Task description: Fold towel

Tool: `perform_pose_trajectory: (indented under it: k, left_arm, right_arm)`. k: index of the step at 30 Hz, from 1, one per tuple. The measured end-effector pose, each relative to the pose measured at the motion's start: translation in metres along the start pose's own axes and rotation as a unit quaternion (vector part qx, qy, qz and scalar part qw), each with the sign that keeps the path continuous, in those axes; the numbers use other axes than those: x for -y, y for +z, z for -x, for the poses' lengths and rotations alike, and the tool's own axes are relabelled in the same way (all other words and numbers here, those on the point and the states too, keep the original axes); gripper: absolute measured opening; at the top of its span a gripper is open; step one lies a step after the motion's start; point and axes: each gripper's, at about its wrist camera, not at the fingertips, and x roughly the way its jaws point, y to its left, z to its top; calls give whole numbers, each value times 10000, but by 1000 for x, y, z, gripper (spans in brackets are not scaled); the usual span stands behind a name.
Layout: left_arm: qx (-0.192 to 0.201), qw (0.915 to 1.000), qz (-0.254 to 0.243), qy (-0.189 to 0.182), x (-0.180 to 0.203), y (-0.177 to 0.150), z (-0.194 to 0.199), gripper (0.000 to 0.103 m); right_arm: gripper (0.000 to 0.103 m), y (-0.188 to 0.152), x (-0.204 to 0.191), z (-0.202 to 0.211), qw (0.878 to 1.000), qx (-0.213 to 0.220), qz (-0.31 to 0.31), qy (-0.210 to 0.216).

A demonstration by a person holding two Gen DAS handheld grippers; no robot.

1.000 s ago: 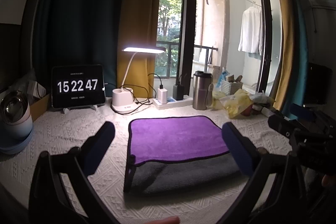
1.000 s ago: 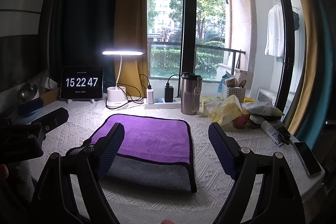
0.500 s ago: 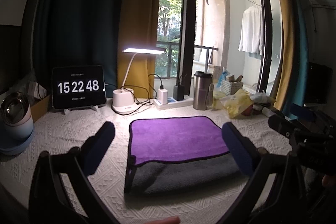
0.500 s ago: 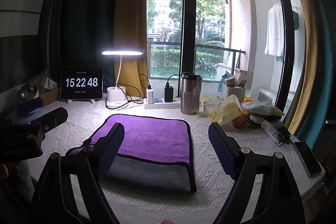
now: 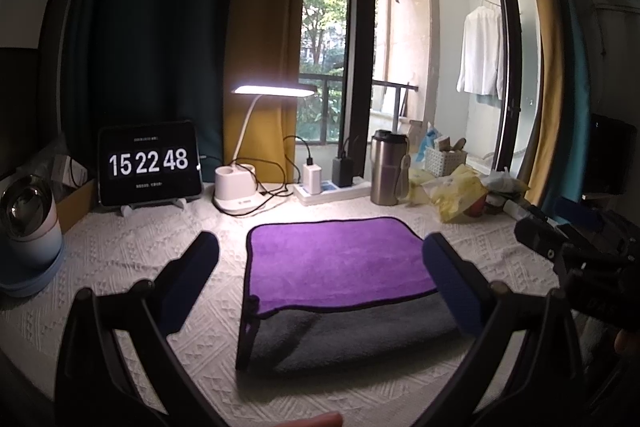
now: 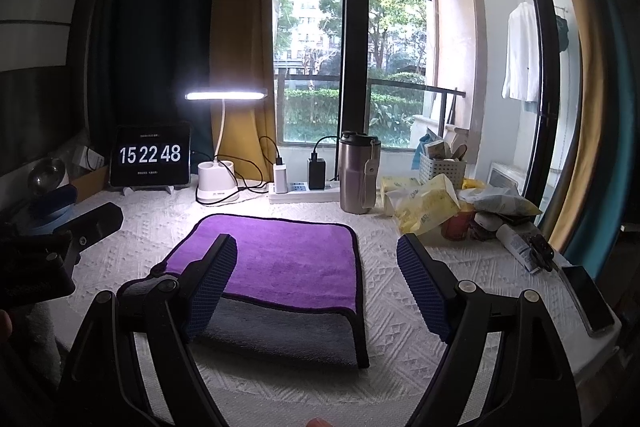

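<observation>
A towel [image 5: 340, 263], purple on top with a grey underside and black trim, lies folded on the white textured table cover; it also shows in the right wrist view [image 6: 288, 259]. The purple layer leaves a grey strip [image 5: 352, 335] bare at the near edge. My left gripper [image 5: 320, 279] is open and empty, held above the towel's near edge. My right gripper [image 6: 316, 279] is open and empty, over the towel's near right part. Each gripper shows at the edge of the other's view: the right one [image 5: 576, 251] and the left one [image 6: 52, 255].
Along the back stand a tablet clock [image 5: 148, 163], a lit desk lamp [image 5: 236, 187], a power strip [image 5: 332, 187] with chargers, and a steel tumbler [image 5: 386, 167]. Yellow bags [image 6: 428, 203], a tube and a phone [image 6: 588, 291] lie at right. A round device [image 5: 28, 219] sits at left.
The clock went from 15 22 47 to 15 22 48. Both grippers and the towel stay where they were.
</observation>
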Motion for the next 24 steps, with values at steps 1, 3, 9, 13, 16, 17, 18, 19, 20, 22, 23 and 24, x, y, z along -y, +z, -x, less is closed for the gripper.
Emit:
perform_pose_trajectory:
  k: [1, 3, 9, 13, 16, 17, 18, 19, 20, 22, 23, 24]
  left_arm:
    - [-73, 10000, 25, 8, 2, 0, -3, 103]
    - [-172, 9998, -10, 57, 1, -1, -9, 103]
    - [-449, 9989, -50, 135, -3, -5, -30, 103]
    - [-766, 9968, -124, 198, -5, -12, -47, 103]
    - [-1014, 9945, -146, 239, -8, -18, -58, 103]
    - [-1103, 9935, -139, 233, -9, -19, -63, 103]
    - [-1204, 9924, -134, 227, -10, -22, -67, 103]
    - [-1275, 9916, -107, 213, -11, -23, -72, 103]
    - [-1322, 9910, -68, 192, -12, -26, -76, 103]
    - [-1498, 9884, -78, 224, -14, -31, -84, 102]
    - [-1581, 9872, -76, 209, -14, -33, -88, 102]
    - [-1658, 9859, -88, 211, -14, -36, -91, 102]
  right_arm:
    - [85, 0, 1, -2, 10000, -16, 0, -8]
    - [85, -1, 4, -6, 10000, -62, -10, -26]
    - [85, -4, 13, -22, 9996, -248, -61, -99]
    - [85, -7, 21, -33, 9990, -395, -116, -153]
    - [85, -11, 27, -43, 9982, -552, -169, -164]
    - [85, -12, 29, -47, 9979, -606, -190, -154]
    - [85, -14, 30, -50, 9975, -665, -206, -151]
    - [85, -15, 31, -54, 9970, -724, -222, -152]
    - [85, -17, 33, -57, 9966, -778, -249, -144]
    - [85, -20, 36, -65, 9956, -883, -295, -129]
    - [85, -21, 38, -69, 9949, -946, -310, -129]
    - [85, -23, 39, -73, 9943, -1002, -329, -122]
